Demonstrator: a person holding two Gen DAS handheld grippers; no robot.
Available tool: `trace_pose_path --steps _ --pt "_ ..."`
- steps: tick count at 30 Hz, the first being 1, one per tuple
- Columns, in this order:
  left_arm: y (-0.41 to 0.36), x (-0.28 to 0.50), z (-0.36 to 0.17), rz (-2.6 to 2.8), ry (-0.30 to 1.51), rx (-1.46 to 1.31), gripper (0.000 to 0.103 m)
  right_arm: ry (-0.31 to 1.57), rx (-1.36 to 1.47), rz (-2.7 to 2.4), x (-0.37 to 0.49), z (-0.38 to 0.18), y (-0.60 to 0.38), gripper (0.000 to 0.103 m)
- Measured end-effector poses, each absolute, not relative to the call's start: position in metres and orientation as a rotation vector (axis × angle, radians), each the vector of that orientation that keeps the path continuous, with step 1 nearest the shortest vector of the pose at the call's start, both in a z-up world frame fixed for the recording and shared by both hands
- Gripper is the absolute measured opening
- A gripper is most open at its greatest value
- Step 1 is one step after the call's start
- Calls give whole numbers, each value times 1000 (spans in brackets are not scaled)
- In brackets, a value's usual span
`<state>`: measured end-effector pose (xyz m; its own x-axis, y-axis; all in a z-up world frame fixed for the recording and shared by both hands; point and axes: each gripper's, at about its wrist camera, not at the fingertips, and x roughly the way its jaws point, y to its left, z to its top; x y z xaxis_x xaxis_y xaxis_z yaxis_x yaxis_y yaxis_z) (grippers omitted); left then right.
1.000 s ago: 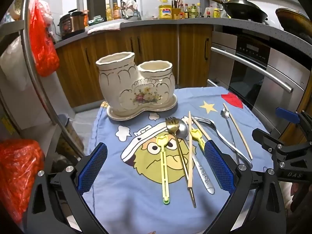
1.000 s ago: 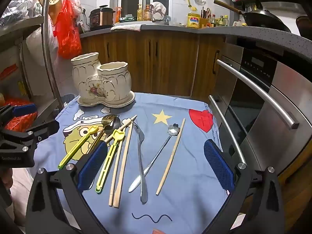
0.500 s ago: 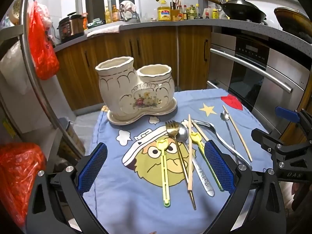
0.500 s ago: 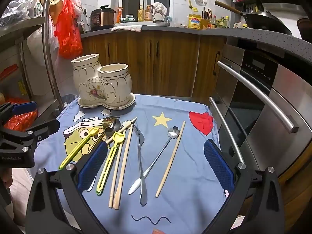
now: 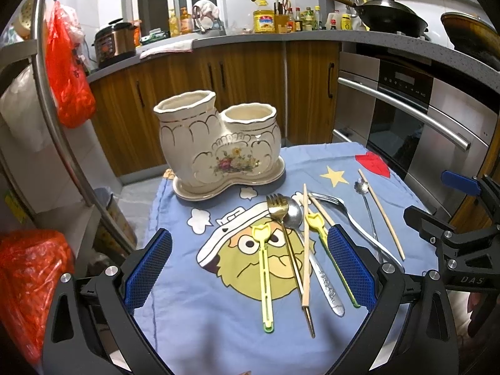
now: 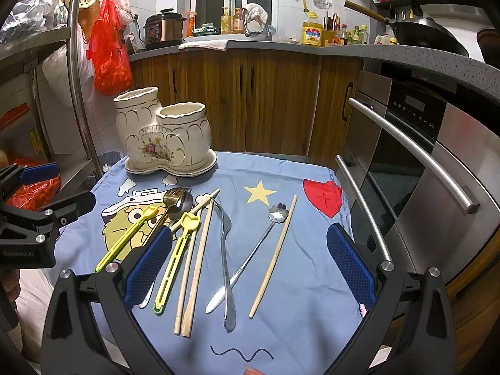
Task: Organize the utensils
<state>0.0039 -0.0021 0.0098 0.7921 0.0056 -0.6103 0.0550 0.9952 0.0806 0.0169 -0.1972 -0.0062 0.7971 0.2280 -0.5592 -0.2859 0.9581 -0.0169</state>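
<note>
**rig_op:** Both of mine are hovering over the tabletop (image 6: 312, 281) right now. Left hand-held gripper (image 5: 248, 265) is spread wide with nothing in it, right hand-held gripper (image 6: 248, 262) same deal, wide apart and empty. All the utensils are lying loose on the blue cloth, in front of the ceramic holder (image 5: 218, 147), which looks empty in both cups.

**spoon_guy:** So what's your worry?

**rig_op:** The pile on the left. The gold fork (image 5: 278, 203), the silver spoon (image 5: 293, 214) and a wooden chopstick (image 5: 305, 250) overlap or touch each other, with the two yellow-green picks (image 5: 265, 268) right alongside. If I close on one I'd guess I drag a neighbour with it, or pinch two at once.

**spoon_guy:** Start on the right side then?

**rig_op:** Probably. The lone chopstick (image 6: 273, 256) sits a bit apart, though the flower-head spoon (image 6: 250, 254) is just beside it and crosses the silver fork (image 6: 225, 259) lower down. Thin stuff lying flat on soft cloth is my other headache: the fingers could snag the fabric and bunch it, shifting everything. And the holder is tall on a small saucer, so a clumsy drop against the rim might tip it.
</note>
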Motion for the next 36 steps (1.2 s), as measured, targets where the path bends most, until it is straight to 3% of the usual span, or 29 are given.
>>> trace_pose_path --steps 36 --pt "2 3 -3 -27 668 89 99 599 -96 280 19 -14 -198 98"
